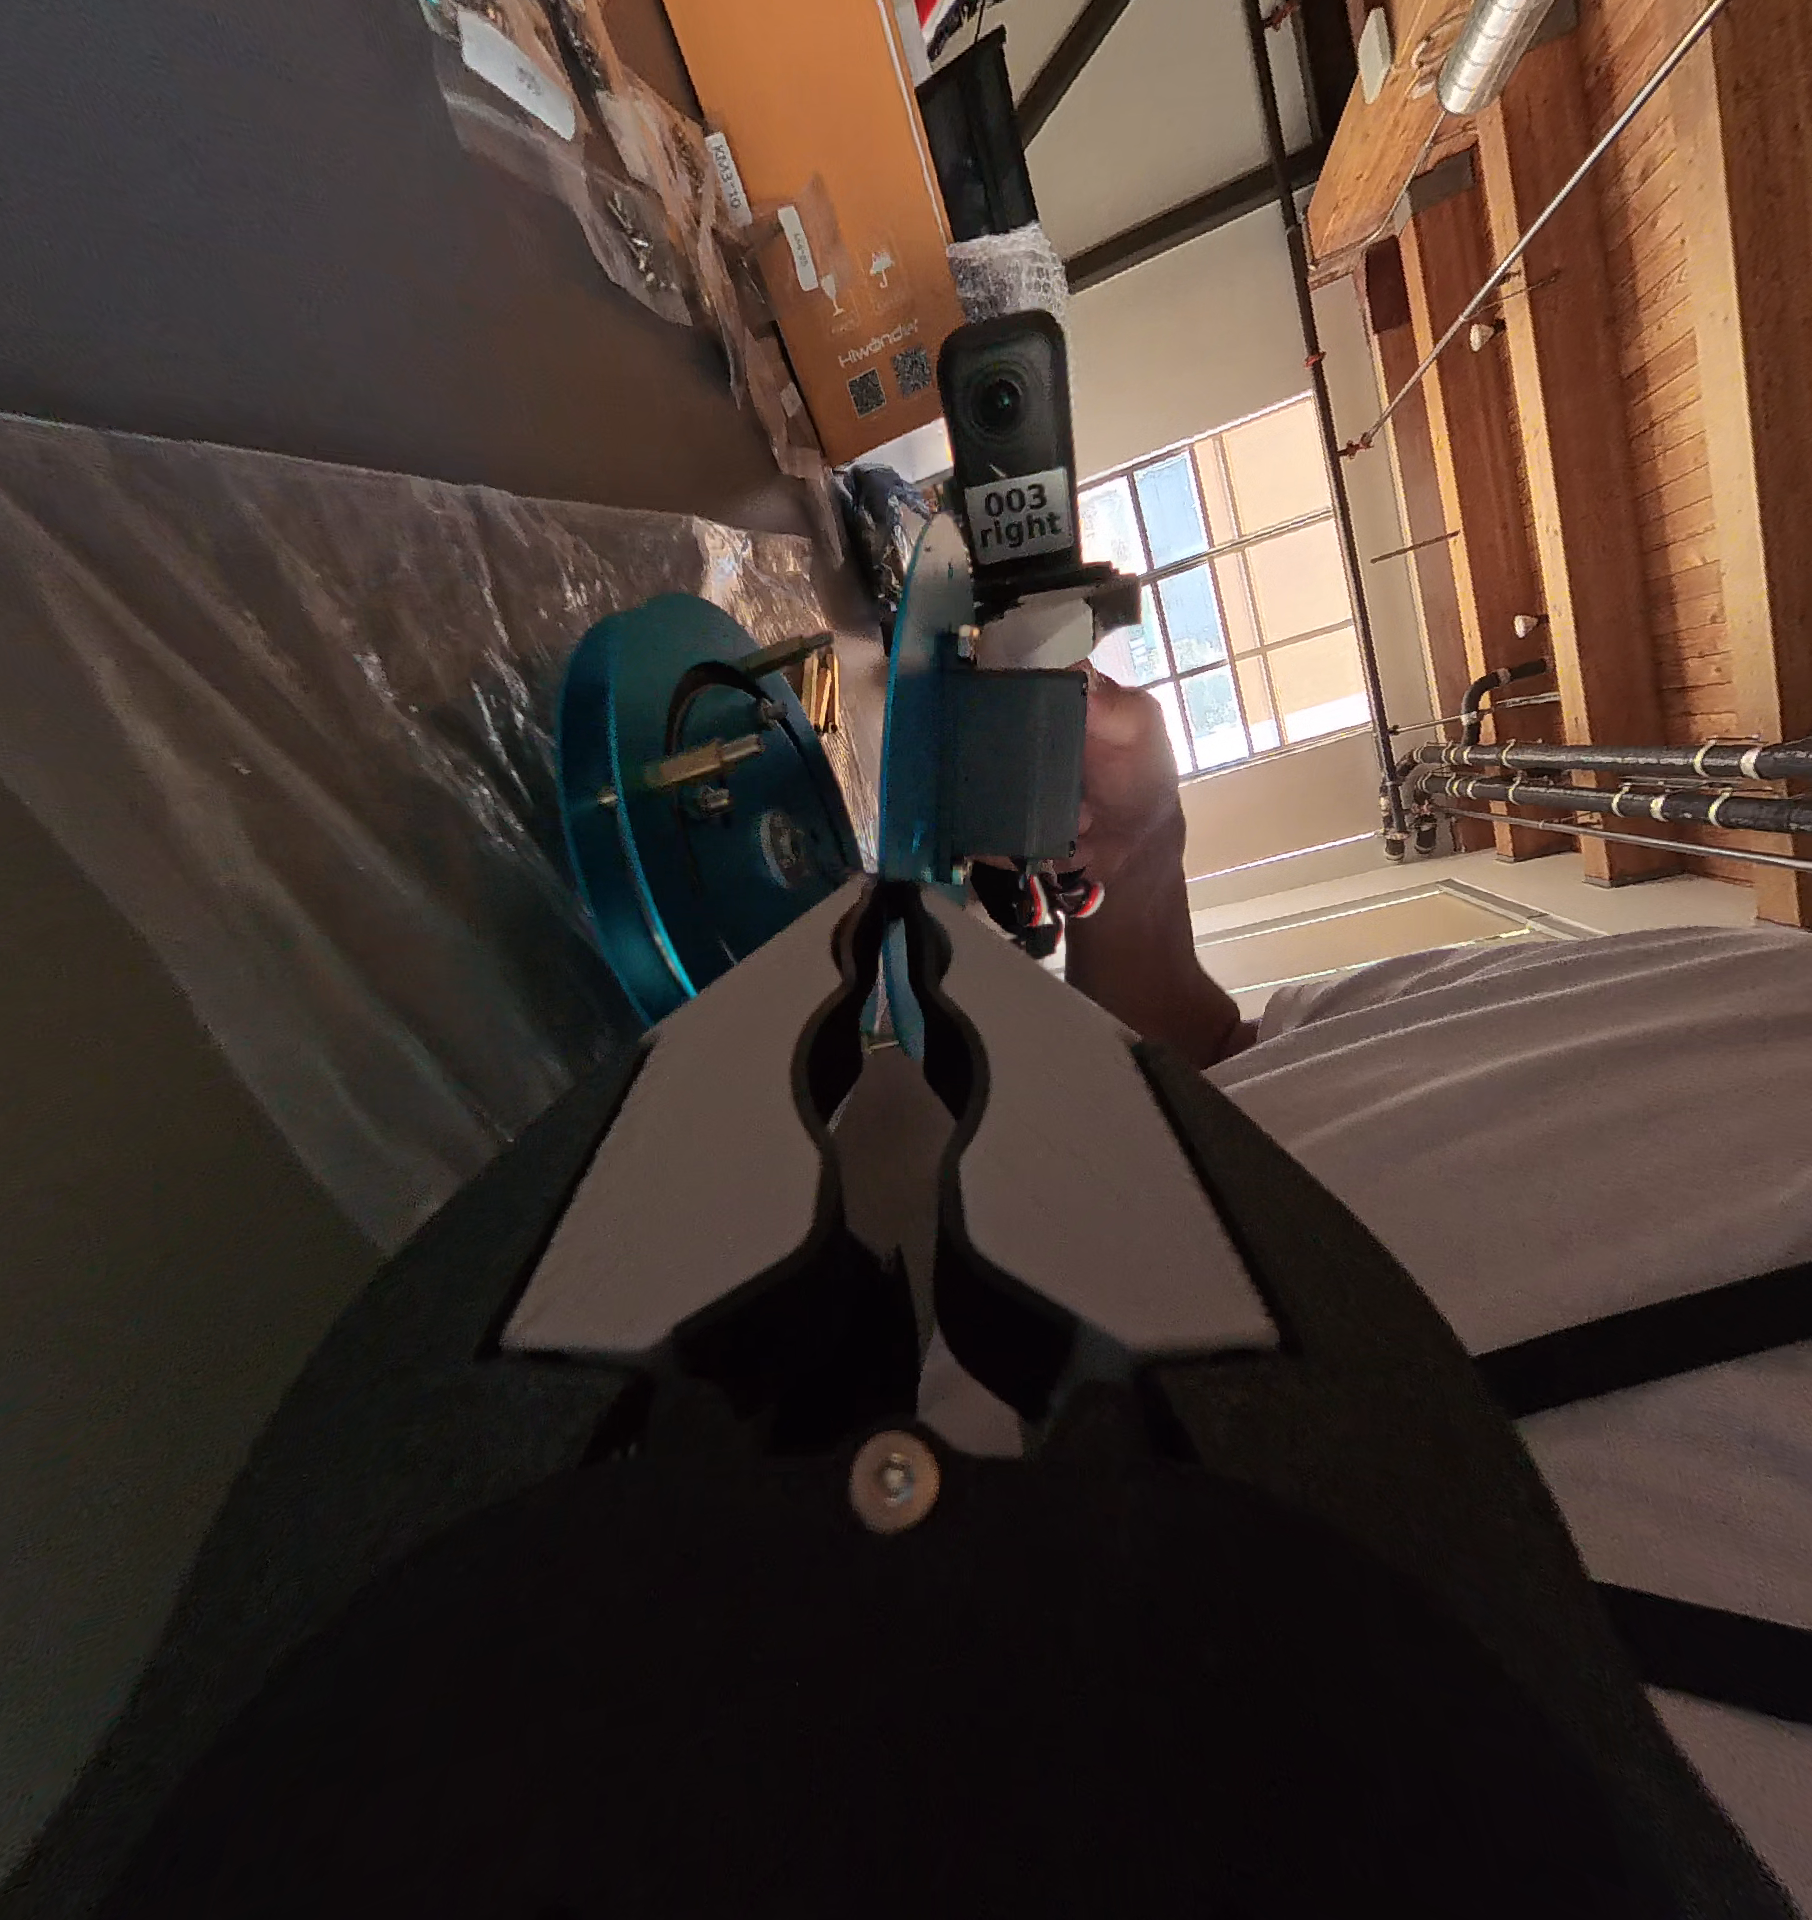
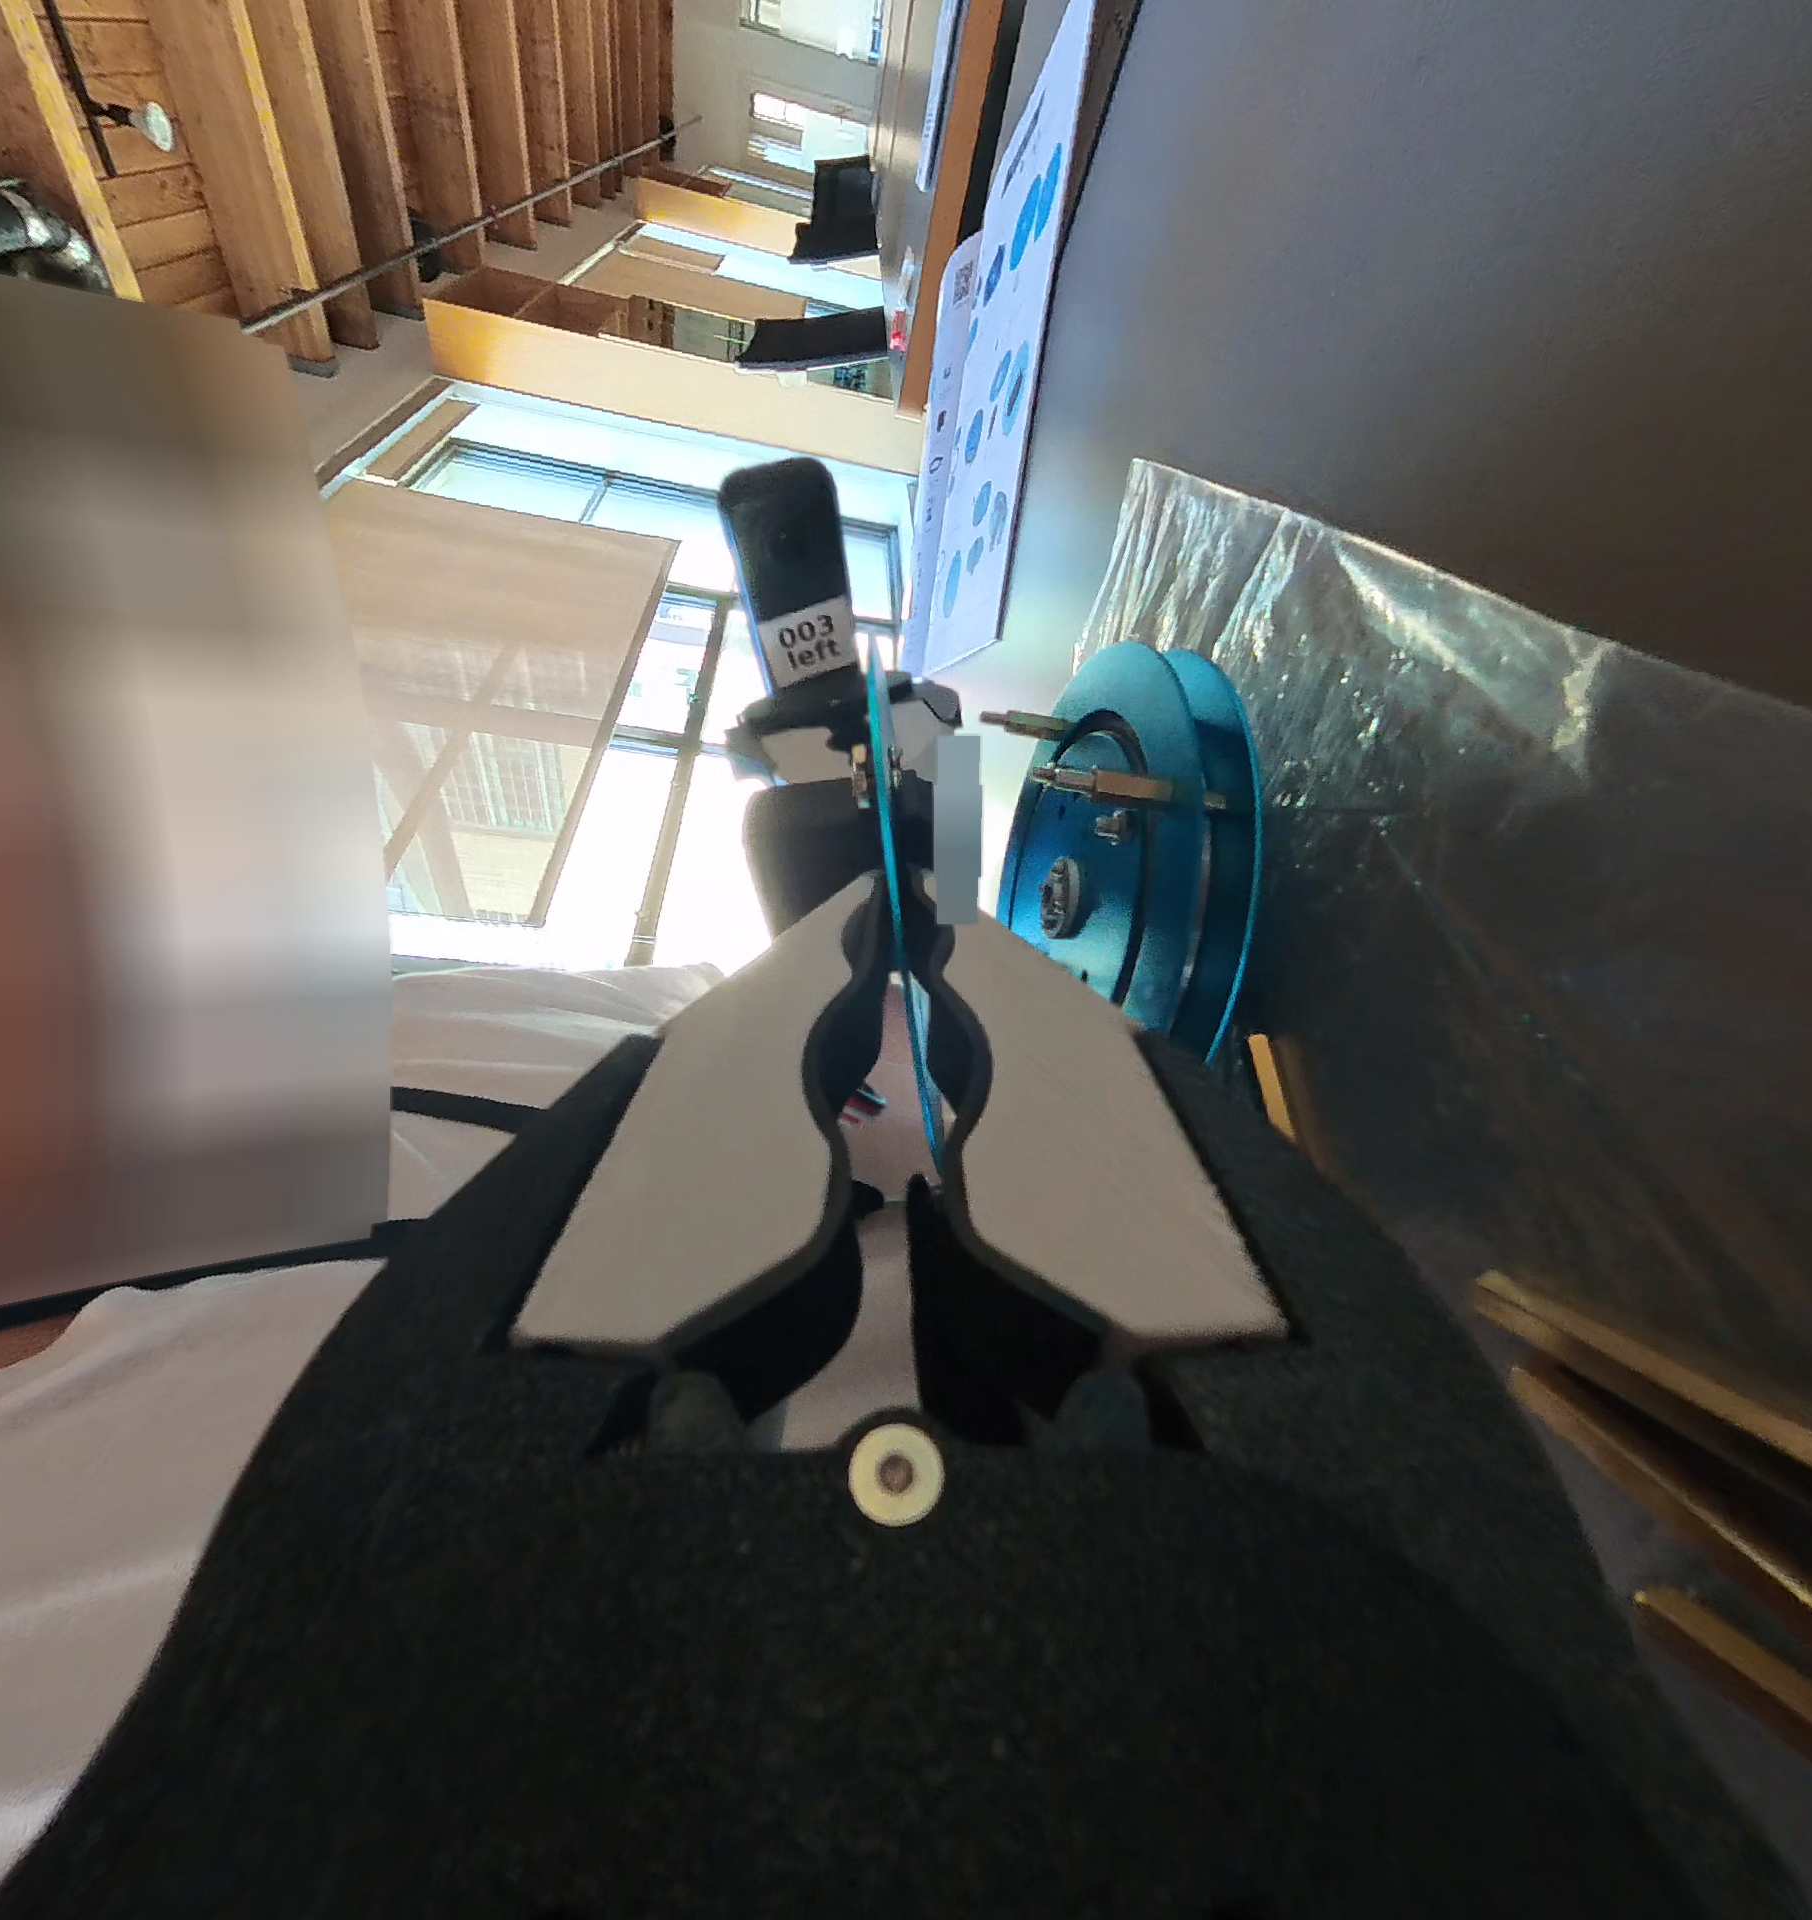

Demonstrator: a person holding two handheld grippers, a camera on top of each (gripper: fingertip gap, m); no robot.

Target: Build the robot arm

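I am pinching a thin blue plate edge-on at frame centre with my left gripper and my right gripper, both clamped on opposite edges, while the blue round base with brass standoffs is sitting just beside it.

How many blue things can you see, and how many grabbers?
Blue things: 2 (thin blue plate, round blue base)
Grabbers: 2 (left gripper, right gripper, both shut on the thin blue plate)
Total: 4
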